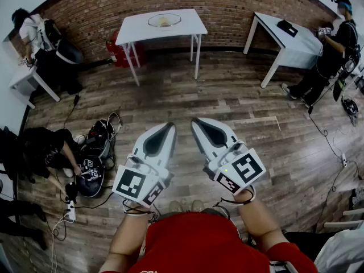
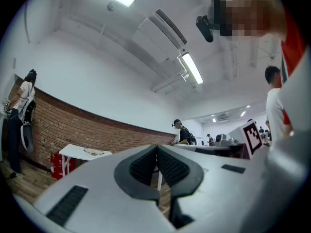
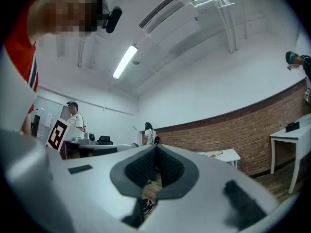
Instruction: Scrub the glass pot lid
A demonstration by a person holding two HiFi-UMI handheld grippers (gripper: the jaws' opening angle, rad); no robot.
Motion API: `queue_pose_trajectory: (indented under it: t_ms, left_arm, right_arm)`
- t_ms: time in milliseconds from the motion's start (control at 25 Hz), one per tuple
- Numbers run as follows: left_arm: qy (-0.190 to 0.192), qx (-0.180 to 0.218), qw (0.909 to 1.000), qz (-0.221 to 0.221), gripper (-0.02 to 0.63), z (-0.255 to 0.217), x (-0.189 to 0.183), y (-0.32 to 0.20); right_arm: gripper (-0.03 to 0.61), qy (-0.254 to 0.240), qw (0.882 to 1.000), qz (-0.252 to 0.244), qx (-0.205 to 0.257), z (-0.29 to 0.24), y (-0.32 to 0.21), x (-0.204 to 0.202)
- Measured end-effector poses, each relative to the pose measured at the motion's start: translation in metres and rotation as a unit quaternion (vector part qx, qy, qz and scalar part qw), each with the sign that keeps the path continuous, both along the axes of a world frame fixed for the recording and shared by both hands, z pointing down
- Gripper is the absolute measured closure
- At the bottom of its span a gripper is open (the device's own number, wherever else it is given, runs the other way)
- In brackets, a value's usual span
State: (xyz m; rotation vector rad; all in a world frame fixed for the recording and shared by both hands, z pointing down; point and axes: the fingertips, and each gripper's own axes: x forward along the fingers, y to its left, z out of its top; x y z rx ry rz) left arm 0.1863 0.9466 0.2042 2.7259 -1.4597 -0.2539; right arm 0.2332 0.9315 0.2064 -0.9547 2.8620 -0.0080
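Observation:
The glass pot lid (image 1: 164, 20) lies on a white table (image 1: 136, 30) against the brick wall, far ahead of me across the wooden floor. I hold both grippers close to my body, well short of that table. My left gripper (image 1: 170, 126) is shut with nothing between its jaws, and so is my right gripper (image 1: 197, 121). In the left gripper view the shut left gripper (image 2: 156, 147) points roughly level, with the lid (image 2: 94, 152) small at the left. In the right gripper view the lid (image 3: 214, 154) shows on the table beyond the shut right gripper (image 3: 156, 147).
A second white table (image 1: 284, 44) with a black object (image 1: 287, 27) stands at the right; a person (image 1: 335, 44) works beside it. A red object (image 1: 120, 53) sits under the near table. Bags and cables (image 1: 94, 155) lie on the floor at the left, by other people.

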Motion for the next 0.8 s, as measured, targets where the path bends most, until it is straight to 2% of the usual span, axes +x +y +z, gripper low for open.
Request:
queue_pose_trajectory:
  t_ms: [360, 600, 800]
  left_arm:
    - [0.005, 0.001, 1.0, 0.001, 0.595, 0.004, -0.016, -0.012]
    - [0.009, 0.002, 1.0, 0.001, 0.595, 0.005, -0.037, -0.026]
    - [0.01, 0.007, 0.9999, 0.004, 0.595, 0.008, -0.062, -0.034]
  right_arm:
    - [0.549, 0.014, 1.0, 0.009, 0.006, 0.005, -0.011, -0.015]
    - [0.549, -0.022, 1.0, 0.01, 0.002, -0.002, -0.022, -0.026]
    - [0.549, -0.011, 1.0, 0.029, 0.006, 0.002, -0.033, -0.04]
